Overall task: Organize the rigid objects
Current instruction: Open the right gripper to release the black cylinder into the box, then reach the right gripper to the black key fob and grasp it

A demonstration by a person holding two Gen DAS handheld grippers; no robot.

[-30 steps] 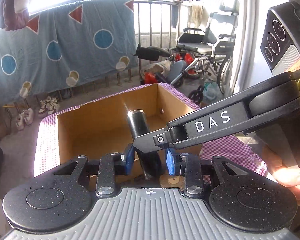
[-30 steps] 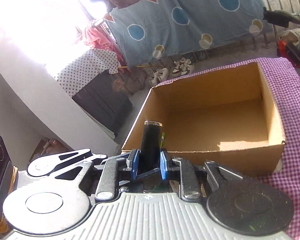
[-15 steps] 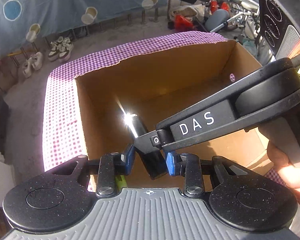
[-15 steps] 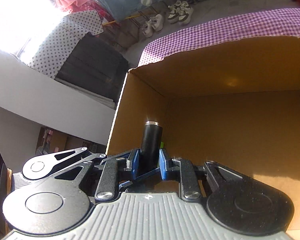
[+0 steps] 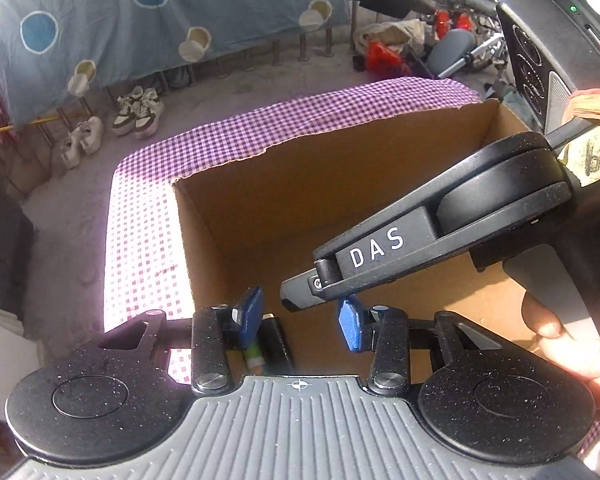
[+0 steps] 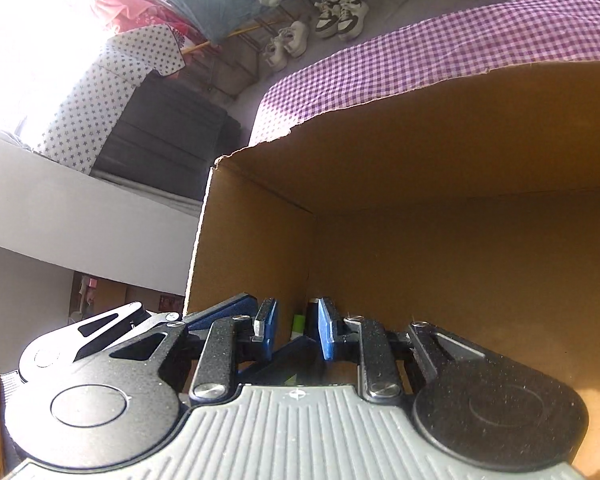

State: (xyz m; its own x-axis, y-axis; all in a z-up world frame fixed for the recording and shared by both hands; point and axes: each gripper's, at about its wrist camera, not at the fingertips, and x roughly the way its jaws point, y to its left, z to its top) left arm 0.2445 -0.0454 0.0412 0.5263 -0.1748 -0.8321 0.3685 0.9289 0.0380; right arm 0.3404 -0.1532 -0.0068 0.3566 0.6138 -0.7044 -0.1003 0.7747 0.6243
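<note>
Left gripper (image 5: pixel 300 316): jaws have just been opening and now stand apart; nothing is pressed between the blue pads (image 5: pixel 249 316); it hangs over the near left corner of the cardboard box.
Black cylinder (image 5: pixel 277 345): lies on the floor of the cardboard box, in its near left corner, just below and beside the left gripper's left pad; free of both pads.
Green-tipped object (image 5: pixel 254 354): lies against the black cylinder, on the side nearer the box's left wall; too little shows to name it.
Right gripper (image 6: pixel 294 330): jaws only a little apart; in the left wrist view its finger, marked DAS, reaches in from the right over the cardboard box, and its tip sits between the left gripper's pads without touching them. Whether its pads press on anything I cannot tell; a dark shape and a bit of green show in the gap.
Cardboard box (image 5: pixel 340 168): open-topped, stands on the desk.
Desk (image 5: pixel 148 216): covered with a purple checked cloth, which shows behind and left of the cardboard box.
Person's hand (image 5: pixel 576 356): holds the right gripper's handle, to the right of the cardboard box.
</note>
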